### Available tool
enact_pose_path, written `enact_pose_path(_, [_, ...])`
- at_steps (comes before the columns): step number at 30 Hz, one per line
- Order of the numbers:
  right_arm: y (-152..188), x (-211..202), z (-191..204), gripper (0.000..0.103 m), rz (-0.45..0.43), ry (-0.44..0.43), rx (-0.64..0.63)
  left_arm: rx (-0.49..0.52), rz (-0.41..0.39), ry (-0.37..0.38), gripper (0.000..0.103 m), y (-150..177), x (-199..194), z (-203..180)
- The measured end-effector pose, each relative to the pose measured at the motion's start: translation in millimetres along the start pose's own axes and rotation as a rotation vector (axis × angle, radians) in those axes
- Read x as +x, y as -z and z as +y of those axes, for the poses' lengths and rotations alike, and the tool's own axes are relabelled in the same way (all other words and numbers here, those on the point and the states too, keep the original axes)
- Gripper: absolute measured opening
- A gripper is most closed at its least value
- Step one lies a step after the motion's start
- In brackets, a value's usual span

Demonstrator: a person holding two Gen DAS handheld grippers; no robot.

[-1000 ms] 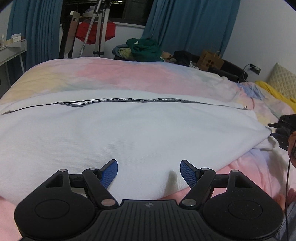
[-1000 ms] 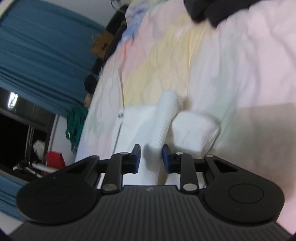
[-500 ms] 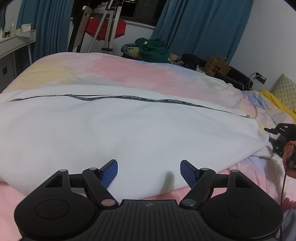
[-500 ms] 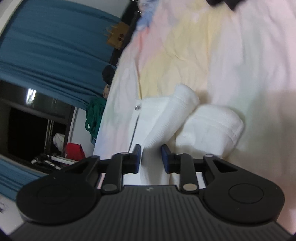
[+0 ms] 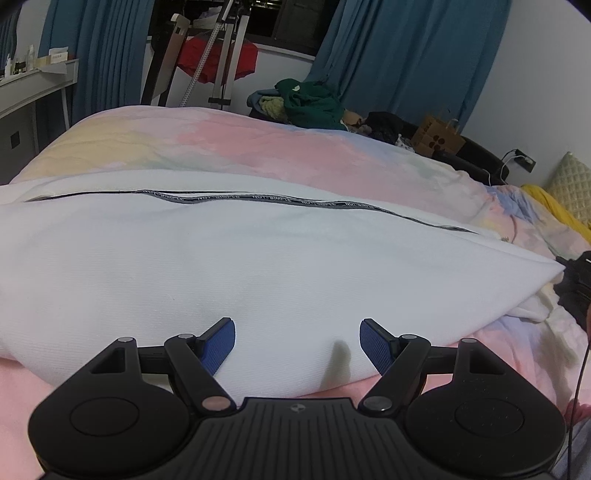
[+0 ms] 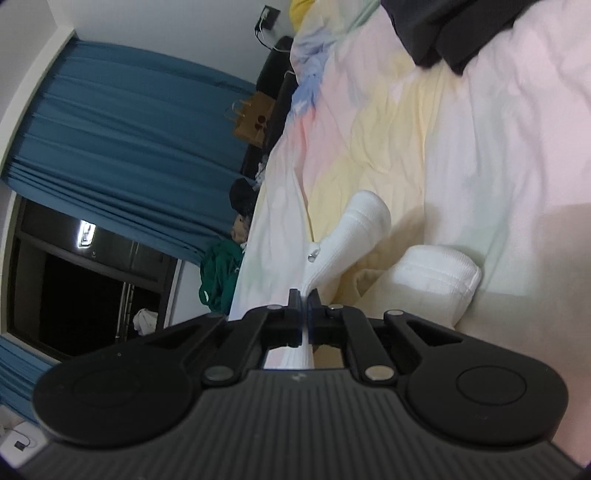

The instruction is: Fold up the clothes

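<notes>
Your left gripper (image 5: 297, 339) stayed wide open, fingers (image 5: 221, 345) empty, hovering level over the near hem of the white garment (image 5: 258, 266) spread across the bed (image 5: 258, 147). Your right gripper (image 6: 304, 301), open a second ago, had clamped onto the garment's corner, rolled sideways.

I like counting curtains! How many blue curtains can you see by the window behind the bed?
2. One blue curtain hangs left of the dark window, the other blue curtain hangs right of it. More may be out of view.

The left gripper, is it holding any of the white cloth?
No, the left gripper is wide open above the white garment, pinching nothing.
</notes>
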State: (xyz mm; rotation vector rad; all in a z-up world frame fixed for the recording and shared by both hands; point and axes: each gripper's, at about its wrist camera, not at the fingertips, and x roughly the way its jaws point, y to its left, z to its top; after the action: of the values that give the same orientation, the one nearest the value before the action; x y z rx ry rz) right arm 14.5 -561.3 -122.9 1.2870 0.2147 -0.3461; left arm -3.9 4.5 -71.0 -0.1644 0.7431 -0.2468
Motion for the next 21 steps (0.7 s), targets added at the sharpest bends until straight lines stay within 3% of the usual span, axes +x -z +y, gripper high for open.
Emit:
enact_pose_path(6, [-3,2,-21,0.006,0.062,0.116,0.055,0.006,0.018,-0.046,0.076,0,1,3])
enact_pose_path(15, [7,8,-34,0.012,0.198,0.166,0.151,-0.013,0.029,-0.044,0.077,-2,-1,7])
enact_pose_path(17, [12,9,-35,0.030,0.230,0.174,0.166,-0.008,0.030,-0.051,0.077,-2,0,5])
enact_pose_path(19, [16,9,-37,0.064,0.263,0.181,0.182,-0.002,0.029,-0.056,0.077,-2,0,2])
enact_pose_path(21, [20,10,-38,0.068,0.296,0.188,0.197,0.001,0.026,-0.064,0.077,-2,1,1])
